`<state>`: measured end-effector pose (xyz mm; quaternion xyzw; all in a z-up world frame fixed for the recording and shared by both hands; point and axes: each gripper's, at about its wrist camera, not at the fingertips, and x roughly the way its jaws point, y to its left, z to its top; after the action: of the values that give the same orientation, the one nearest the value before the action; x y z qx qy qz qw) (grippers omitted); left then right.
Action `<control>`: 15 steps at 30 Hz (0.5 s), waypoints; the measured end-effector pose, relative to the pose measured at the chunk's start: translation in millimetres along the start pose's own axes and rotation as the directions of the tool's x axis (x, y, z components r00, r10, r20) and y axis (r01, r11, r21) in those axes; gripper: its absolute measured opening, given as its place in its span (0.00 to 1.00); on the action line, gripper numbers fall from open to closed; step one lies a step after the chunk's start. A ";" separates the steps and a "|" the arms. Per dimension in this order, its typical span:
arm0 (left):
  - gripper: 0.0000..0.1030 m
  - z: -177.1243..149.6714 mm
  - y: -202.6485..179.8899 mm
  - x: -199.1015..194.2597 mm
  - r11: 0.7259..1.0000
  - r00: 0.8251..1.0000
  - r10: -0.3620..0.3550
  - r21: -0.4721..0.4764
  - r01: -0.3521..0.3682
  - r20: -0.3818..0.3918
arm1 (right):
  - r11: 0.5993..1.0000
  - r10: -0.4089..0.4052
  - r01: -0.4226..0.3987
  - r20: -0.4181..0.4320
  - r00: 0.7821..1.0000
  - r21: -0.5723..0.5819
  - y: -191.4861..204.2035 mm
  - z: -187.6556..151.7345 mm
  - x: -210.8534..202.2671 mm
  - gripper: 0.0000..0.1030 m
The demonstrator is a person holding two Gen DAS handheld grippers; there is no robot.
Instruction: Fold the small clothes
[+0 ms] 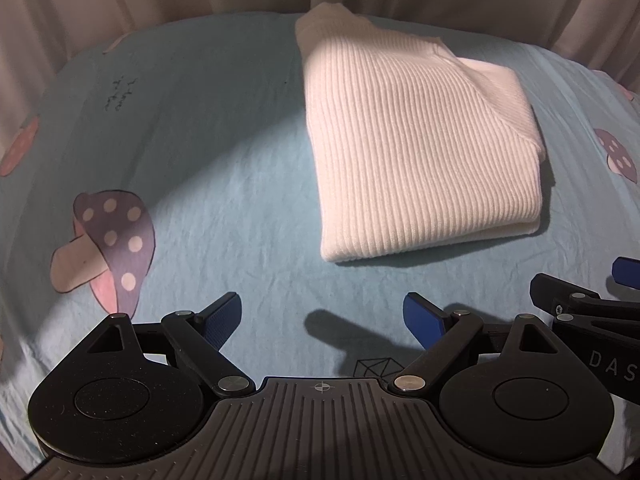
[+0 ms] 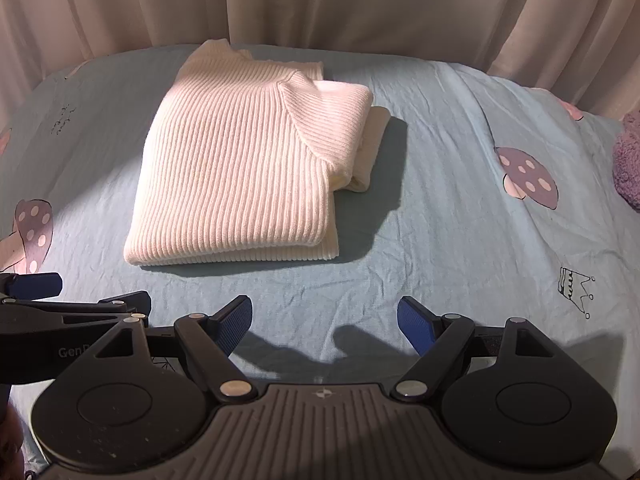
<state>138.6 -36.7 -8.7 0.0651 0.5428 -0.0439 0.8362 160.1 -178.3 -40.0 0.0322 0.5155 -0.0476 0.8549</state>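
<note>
A white ribbed knit sweater (image 1: 416, 140) lies folded into a compact rectangle on a light blue sheet; it also shows in the right wrist view (image 2: 248, 160). My left gripper (image 1: 324, 320) is open and empty, hovering over the sheet in front of the sweater, a little to its left. My right gripper (image 2: 325, 322) is open and empty, in front of the sweater's right corner. Each gripper's side shows in the other's view, the right one (image 1: 580, 308) and the left one (image 2: 60, 308). Neither touches the sweater.
The blue sheet (image 1: 224, 128) has mushroom prints (image 1: 108, 240) and a small crown print (image 2: 574, 284). Beige curtains (image 2: 320, 4) hang behind the surface. A purple fuzzy item (image 2: 628, 160) lies at the far right edge.
</note>
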 end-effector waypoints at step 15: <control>0.89 -0.5 -1.4 -1.2 1.000 1.000 0.000 0.002 0.000 -0.001 | 1.000 0.009 -0.009 0.003 1.000 0.007 -1.6 0.1 -0.1 0.78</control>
<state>137.4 -38.0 -7.9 0.0660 0.5430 -0.0445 0.8359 159.9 -179.9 -39.9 0.0376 0.5138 -0.0455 0.8559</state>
